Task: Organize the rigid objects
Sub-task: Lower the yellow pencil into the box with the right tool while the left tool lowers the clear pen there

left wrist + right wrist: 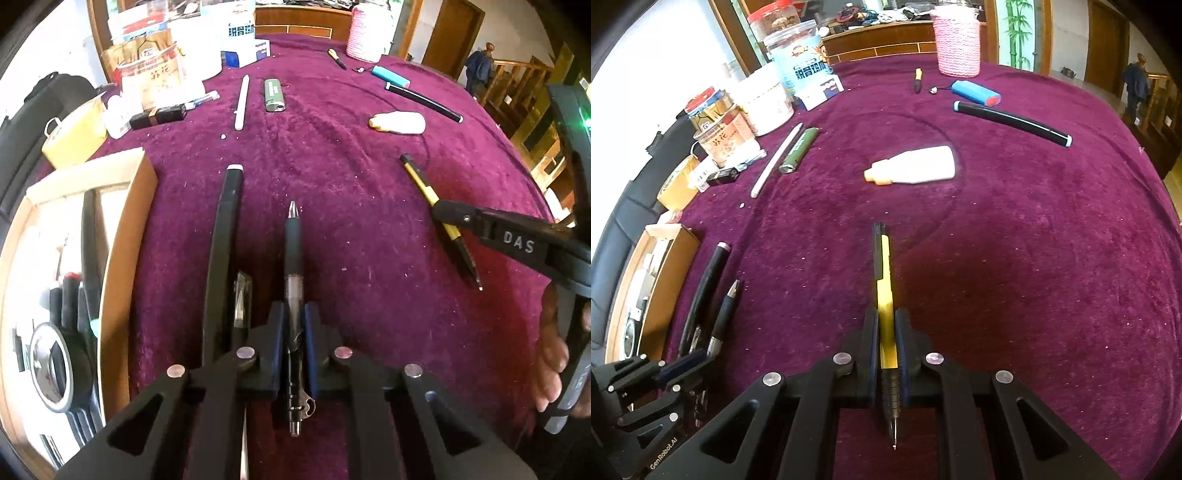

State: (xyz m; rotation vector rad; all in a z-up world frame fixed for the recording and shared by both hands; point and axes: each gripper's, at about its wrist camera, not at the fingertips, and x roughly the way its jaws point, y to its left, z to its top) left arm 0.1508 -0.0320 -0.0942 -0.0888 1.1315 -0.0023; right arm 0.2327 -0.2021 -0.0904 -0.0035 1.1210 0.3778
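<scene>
I am pinching a black gel pen (293,258) in my left gripper (294,343) at bottom centre, and a yellow mechanical pencil (884,280) in my right gripper (886,343). The cardboard box (122,236) at left is already holding some items; several, such as the white bottle (916,168) at centre and the green lighter (274,95) at upper centre, are still lying on the purple cloth (1034,258).

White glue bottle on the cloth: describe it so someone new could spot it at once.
On the purple tablecloth, look mid-table, beyond the yellow pen clamped in the right tool. The white bottle lies on its side there, alone, orange cap pointing left. It is the only squat, pale thing among slim pens and lighters.
</scene>
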